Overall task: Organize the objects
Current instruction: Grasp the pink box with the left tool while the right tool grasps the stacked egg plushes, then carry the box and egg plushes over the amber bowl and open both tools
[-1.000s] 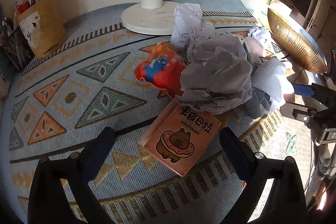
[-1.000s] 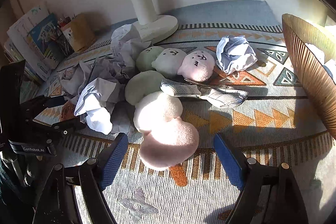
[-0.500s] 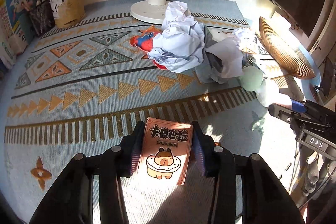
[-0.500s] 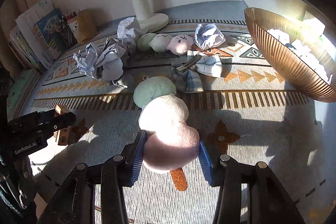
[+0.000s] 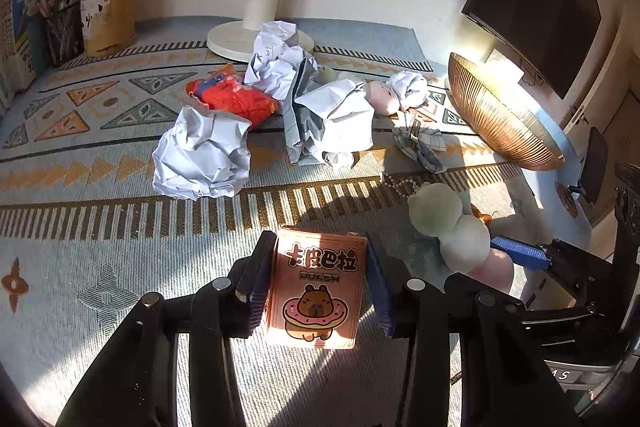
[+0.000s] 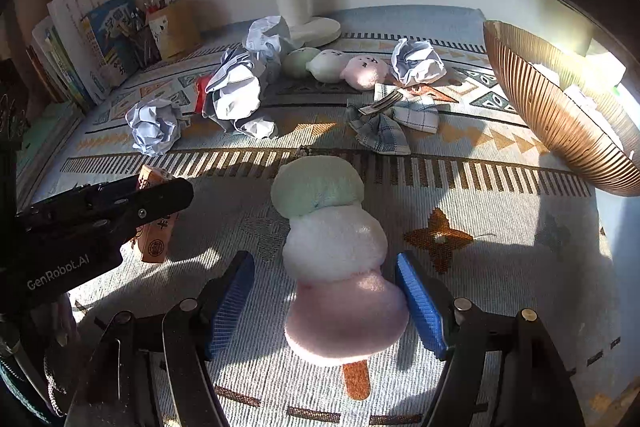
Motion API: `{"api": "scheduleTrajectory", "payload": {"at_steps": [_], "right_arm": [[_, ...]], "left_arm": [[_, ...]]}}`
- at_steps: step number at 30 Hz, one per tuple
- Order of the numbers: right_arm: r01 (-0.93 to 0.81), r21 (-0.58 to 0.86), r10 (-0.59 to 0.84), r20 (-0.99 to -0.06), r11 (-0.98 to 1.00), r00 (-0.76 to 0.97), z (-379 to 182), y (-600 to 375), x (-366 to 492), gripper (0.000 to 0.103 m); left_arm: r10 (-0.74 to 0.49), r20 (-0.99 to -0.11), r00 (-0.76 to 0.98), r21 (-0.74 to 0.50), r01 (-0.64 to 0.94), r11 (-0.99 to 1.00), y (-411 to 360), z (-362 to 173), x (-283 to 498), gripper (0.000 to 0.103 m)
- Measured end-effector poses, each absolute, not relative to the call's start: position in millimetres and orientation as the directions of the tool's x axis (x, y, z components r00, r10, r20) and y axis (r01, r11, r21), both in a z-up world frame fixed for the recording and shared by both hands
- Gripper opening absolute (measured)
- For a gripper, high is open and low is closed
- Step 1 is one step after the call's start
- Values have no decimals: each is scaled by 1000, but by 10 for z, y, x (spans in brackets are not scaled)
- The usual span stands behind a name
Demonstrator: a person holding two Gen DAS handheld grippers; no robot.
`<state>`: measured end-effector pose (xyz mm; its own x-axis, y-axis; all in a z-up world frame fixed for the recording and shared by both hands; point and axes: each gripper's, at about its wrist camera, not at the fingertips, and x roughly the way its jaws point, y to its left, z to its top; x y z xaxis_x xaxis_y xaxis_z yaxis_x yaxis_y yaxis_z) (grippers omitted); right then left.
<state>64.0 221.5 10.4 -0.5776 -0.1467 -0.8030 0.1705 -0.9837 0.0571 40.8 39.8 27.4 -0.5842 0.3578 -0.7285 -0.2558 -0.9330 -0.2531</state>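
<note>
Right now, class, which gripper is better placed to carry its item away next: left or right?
Left. The left gripper is clamped on the capybara poker card box, ready to move. The right gripper is opening around the plush dango skewer, pads clear of it.

Right hand-held gripper [image 6: 326, 301] opening around plush dango skewer [image 6: 334, 251].

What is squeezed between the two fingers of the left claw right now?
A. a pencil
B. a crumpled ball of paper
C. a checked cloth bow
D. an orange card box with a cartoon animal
D: the left claw has both pads pressed against the sides of the orange card box.
</note>
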Motion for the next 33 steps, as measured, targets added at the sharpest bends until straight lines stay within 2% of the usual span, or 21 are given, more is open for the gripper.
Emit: {"api": "scheduleTrajectory", "payload": {"at_steps": [4,6,9,18,23,28,33], "right_arm": [[165,-8,-97,-779,-986,-620,24,2130,628,68],[177,-20,-100,-763,-984,-639,31,2120,669,51],[179,-19,-104,-751,-984,-652,41,2140,689,46],[161,76,-168,-694,-984,-700,291,2337,931,46],[123,161,-196,-605,-979,-772,754,2656,1099,46],[28,169,-110,-501,-985,-858,1259,3071,1247,46],[-118,225,16,-408,-967,-913,1721,3701,1197,46]], "left_arm": [[346,-726,-594,-230,-265,-936,429,275,438,40],[348,-723,-596,-223,-275,-935,444,279,446,40],[347,-719,-602,-224,-272,-936,436,281,443,40],[338,-701,-628,-206,-275,-939,451,345,491,40],[409,-643,-647,-262,-317,-912,562,671,566,39],[490,-551,-676,-221,-448,-867,977,1252,601,39],[572,-486,-661,-229,-535,-813,1434,1672,348,39]]}}
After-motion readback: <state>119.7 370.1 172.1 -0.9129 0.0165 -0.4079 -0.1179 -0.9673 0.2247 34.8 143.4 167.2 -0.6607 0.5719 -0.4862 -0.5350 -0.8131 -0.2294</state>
